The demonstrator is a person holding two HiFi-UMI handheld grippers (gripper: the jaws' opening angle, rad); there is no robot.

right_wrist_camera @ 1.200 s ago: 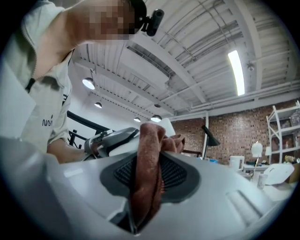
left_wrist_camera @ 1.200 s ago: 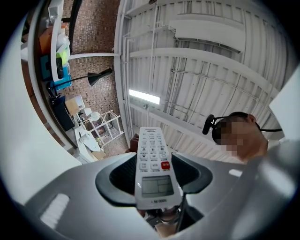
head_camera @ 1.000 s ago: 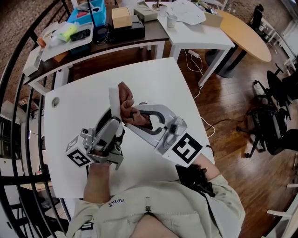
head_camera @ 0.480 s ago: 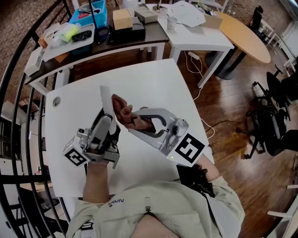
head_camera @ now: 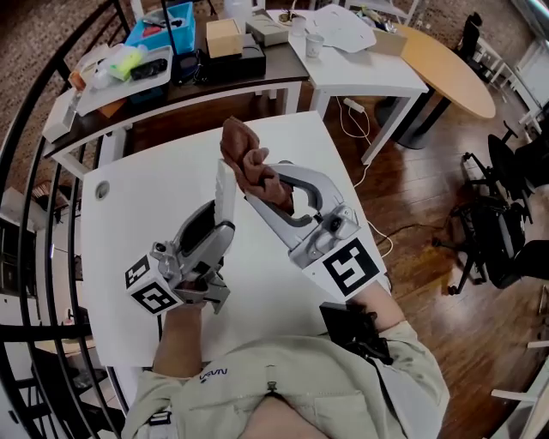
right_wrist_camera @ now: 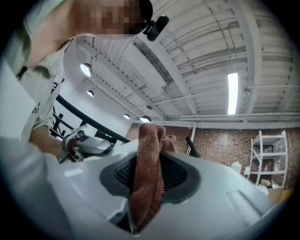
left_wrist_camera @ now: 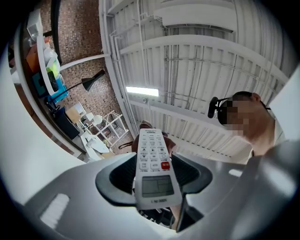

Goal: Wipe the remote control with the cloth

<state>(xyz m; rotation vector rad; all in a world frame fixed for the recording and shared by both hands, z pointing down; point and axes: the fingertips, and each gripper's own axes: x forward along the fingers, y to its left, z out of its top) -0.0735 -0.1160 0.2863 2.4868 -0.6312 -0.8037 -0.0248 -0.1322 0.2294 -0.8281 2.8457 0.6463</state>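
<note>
- Left gripper [head_camera: 220,230]: lower left of centre in the head view, jaws clamped on the lower end of the remote control [head_camera: 225,190]; the white remote stands up and away from the jaws, above the white table [head_camera: 120,223]
- Left gripper view: the remote's display and buttons face the camera, its body lying between the two dark pads
- Right gripper [head_camera: 276,195]: right of centre, jaws closed narrowly on the cloth [head_camera: 247,156], a reddish-brown bunch that rises past the jaw tips
- Cloth and remote: the cloth sits just beside the remote's far end, at upper centre of the head view; contact cannot be told
- Background: dark desk [head_camera: 214,73] with a blue bin [head_camera: 167,21] at upper left, wooden floor [head_camera: 420,197] at right
</note>
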